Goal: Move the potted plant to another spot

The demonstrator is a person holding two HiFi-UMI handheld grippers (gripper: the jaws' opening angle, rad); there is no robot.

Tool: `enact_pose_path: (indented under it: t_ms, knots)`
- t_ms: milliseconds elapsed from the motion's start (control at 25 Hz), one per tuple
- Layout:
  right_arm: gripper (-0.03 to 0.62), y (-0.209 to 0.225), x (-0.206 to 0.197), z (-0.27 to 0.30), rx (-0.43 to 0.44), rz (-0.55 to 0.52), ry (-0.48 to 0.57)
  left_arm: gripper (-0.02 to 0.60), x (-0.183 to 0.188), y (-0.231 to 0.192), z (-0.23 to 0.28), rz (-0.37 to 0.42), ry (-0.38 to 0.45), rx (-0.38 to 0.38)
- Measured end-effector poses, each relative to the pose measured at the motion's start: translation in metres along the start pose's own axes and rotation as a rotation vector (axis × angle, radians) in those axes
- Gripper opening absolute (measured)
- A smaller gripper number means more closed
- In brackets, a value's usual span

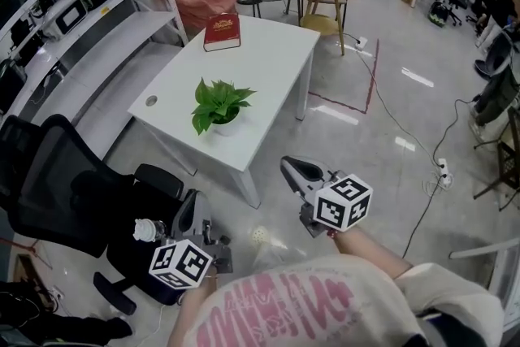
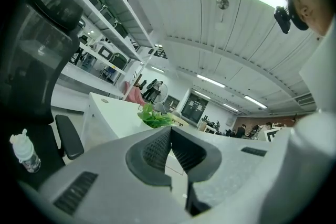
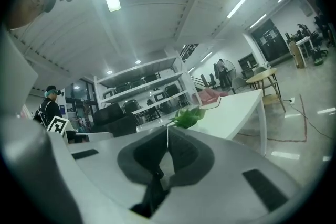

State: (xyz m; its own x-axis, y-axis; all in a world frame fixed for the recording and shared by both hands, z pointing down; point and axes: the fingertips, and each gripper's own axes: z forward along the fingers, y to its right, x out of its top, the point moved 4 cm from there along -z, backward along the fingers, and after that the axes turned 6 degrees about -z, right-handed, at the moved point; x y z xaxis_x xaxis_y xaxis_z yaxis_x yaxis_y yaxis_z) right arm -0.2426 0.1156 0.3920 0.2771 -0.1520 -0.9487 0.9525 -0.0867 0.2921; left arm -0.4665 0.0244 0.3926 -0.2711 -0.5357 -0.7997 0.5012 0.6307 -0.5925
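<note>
- On the white table (image 1: pixel 268 53), near its front edge, the plant (image 1: pixel 219 103) is standing upright, well apart from the red book (image 1: pixel 222 30) at the far end.
- Short of the table, the left gripper (image 1: pixel 190 203) is holding its jaws pressed together with nothing between them, and the right gripper (image 1: pixel 290 167) is doing the same.
- I am judging this step as the approach to the plant, so the jaws should be spreading before they are reaching it.
- Leaves are covering most of the pot (image 1: pixel 224 124), so coming in low from two sides and gripping the pot, not the leaves, seems better.
- While lifting, keeping the pot upright should be preventing soil from spilling.
- Bare table surface to the right of the book is probably offering a good new spot.
- Beside the left gripper the black chair (image 1: pixel 57 175) is standing near, so that arm is needing some care.
</note>
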Motion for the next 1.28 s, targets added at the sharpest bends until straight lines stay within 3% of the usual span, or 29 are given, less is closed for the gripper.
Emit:
enact_pose_path:
  t_ms: [400, 720, 1000, 1200, 1280]
  knots:
    - [0.026, 0.018, 0.044, 0.091, 0.056, -0.030, 0.025, 0.003, 0.065, -0.033, 0.083, 0.018, 0.028, -0.044]
    - [0.026, 0.040, 0.061, 0.140, 0.046, -0.041, 0.034, 0.003, 0.098, -0.055, 0.128, 0.025, 0.049, -0.067]
    - [0.029, 0.055, 0.043, 0.162, 0.041, -0.038, -0.032, 0.003, 0.102, -0.078, 0.143, -0.003, 0.035, -0.047]
    - [0.068, 0.050, 0.014, 0.172, 0.081, -0.131, -0.142, 0.003, 0.095, -0.087, 0.148, -0.017, 0.016, -0.041]
    - [0.113, 0.050, -0.001, 0.174, 0.086, -0.156, -0.182, 0.003, 0.089, -0.091, 0.147, -0.024, 0.004, -0.032]
